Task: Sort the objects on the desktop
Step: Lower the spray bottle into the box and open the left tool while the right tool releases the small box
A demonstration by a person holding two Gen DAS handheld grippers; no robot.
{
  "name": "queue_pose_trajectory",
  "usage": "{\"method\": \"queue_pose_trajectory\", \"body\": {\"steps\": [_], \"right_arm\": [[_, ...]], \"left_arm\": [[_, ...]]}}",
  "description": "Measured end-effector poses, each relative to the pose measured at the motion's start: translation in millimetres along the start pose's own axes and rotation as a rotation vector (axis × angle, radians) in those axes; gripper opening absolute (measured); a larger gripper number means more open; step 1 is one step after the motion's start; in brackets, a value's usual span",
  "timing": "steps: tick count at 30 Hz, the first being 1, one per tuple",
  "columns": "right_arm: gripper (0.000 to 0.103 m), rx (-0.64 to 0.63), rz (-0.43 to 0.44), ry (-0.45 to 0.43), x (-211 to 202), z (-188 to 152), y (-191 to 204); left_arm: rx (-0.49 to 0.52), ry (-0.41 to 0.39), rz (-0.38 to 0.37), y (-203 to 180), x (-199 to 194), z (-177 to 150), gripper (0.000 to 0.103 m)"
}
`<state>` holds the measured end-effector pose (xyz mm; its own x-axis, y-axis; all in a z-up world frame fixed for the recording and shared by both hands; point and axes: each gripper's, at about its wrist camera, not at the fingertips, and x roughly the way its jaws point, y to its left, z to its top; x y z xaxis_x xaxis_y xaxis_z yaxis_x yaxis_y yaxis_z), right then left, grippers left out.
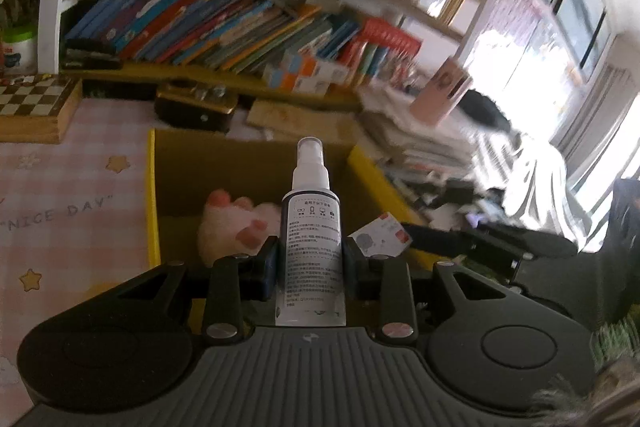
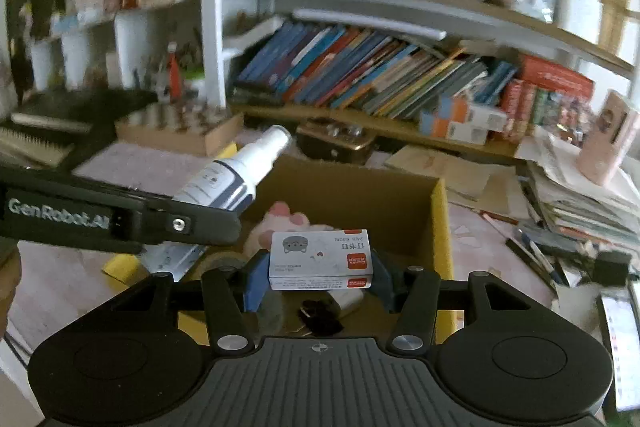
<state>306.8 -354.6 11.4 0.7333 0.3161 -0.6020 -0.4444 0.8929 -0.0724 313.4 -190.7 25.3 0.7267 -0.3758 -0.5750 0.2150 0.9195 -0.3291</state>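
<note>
My left gripper point(image 1: 310, 263) is shut on a white spray bottle point(image 1: 310, 227) with a printed label, held above an open cardboard box point(image 1: 248, 155) with yellow flap edges. A pink plush paw toy point(image 1: 236, 223) lies in the box. My right gripper point(image 2: 320, 275) is shut on a small grey staples box point(image 2: 320, 259) with a cat drawing, also above the cardboard box point(image 2: 360, 195). The right wrist view shows the left gripper point(image 2: 208, 219) with the spray bottle point(image 2: 236, 175) at left. The staples box point(image 1: 380, 239) shows in the left wrist view too.
A bookshelf full of books point(image 1: 224, 23) stands behind the desk. A chessboard box point(image 1: 36, 107) sits at the left. Stacks of papers point(image 2: 580, 195) and pens point(image 2: 536, 259) lie at the right. A dark tin point(image 2: 340, 143) sits behind the box. A pink checked mat point(image 1: 68, 207) covers the desk.
</note>
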Motion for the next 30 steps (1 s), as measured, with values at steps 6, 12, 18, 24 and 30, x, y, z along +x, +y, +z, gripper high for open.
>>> {"method": "queue_pose_trajectory", "body": {"steps": [6,12,18,24,30], "right_arm": [[0.054,-0.114,0.037,0.099,30,-9,9],[0.054,-0.081,0.087,0.123,37,-8,-1],[0.054,-0.030,0.146,0.168,42,-7,-9],[0.054,0.062,0.195,0.208,49,-11,-19],[0.054,0.107,0.189,0.205,47,-14,-23]], "left_arm": [[0.037,0.071,0.055,4,29,-9,0.030],[0.055,0.087,0.079,6,39,-10,0.030],[0.071,0.104,0.090,4,47,-9,0.030],[0.068,0.114,0.101,4,51,-10,0.030],[0.068,0.108,0.101,4,50,-10,0.030]]}}
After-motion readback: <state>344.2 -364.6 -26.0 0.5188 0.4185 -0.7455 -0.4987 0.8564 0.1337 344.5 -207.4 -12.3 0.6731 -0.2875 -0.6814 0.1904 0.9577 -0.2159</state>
